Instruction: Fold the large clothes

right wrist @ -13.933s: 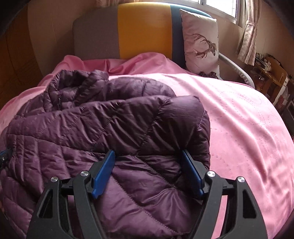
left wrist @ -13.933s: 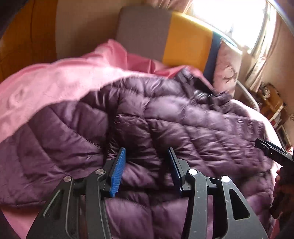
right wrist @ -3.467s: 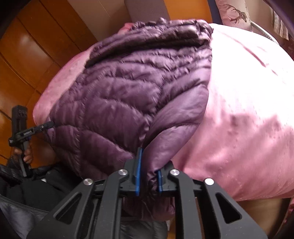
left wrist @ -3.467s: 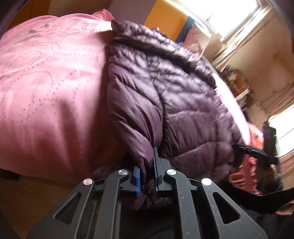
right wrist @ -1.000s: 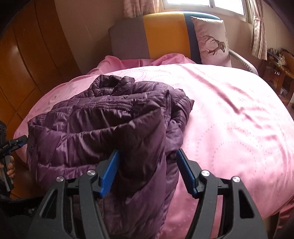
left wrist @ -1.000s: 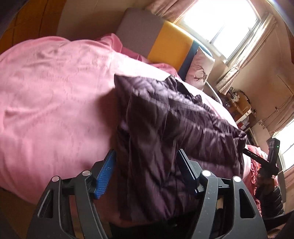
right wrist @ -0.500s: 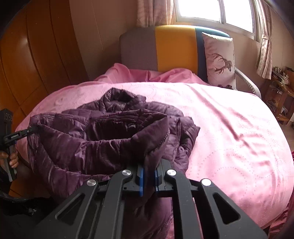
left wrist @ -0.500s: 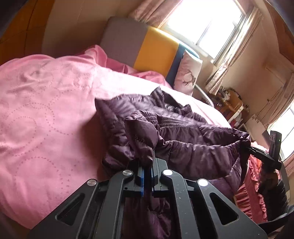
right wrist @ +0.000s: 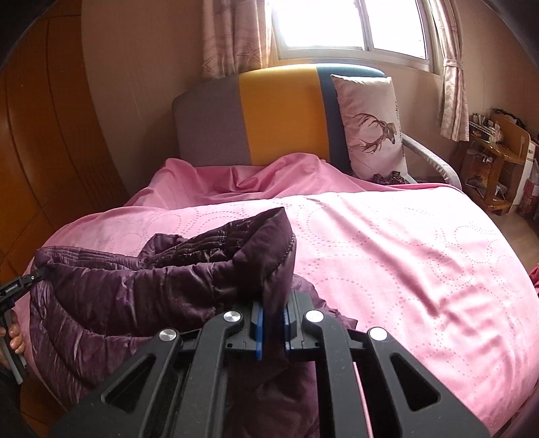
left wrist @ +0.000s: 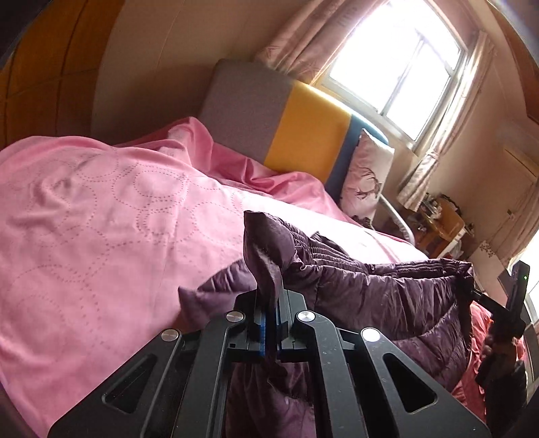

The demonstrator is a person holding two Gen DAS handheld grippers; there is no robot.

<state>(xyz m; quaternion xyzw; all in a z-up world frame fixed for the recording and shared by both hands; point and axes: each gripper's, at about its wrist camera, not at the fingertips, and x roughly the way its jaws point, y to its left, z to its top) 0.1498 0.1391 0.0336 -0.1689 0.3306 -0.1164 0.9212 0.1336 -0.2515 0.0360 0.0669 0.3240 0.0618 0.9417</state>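
Note:
A purple quilted down jacket hangs stretched between my two grippers above the near edge of the pink bed. My left gripper is shut on one corner of the jacket, which sticks up between its blue pads. My right gripper is shut on the other corner of the jacket. Each gripper shows in the other's view: the right one at far right, the left one at far left. The jacket's lower part sags out of sight below.
A grey, yellow and blue headboard and a deer-print pillow stand at the bed's far end under a bright window. Wooden panels line the left wall. A cluttered wooden table stands at right.
Both grippers shut on the jacket's corners about half a second ago and have since lifted it higher off the bed, pulling it taut between them.

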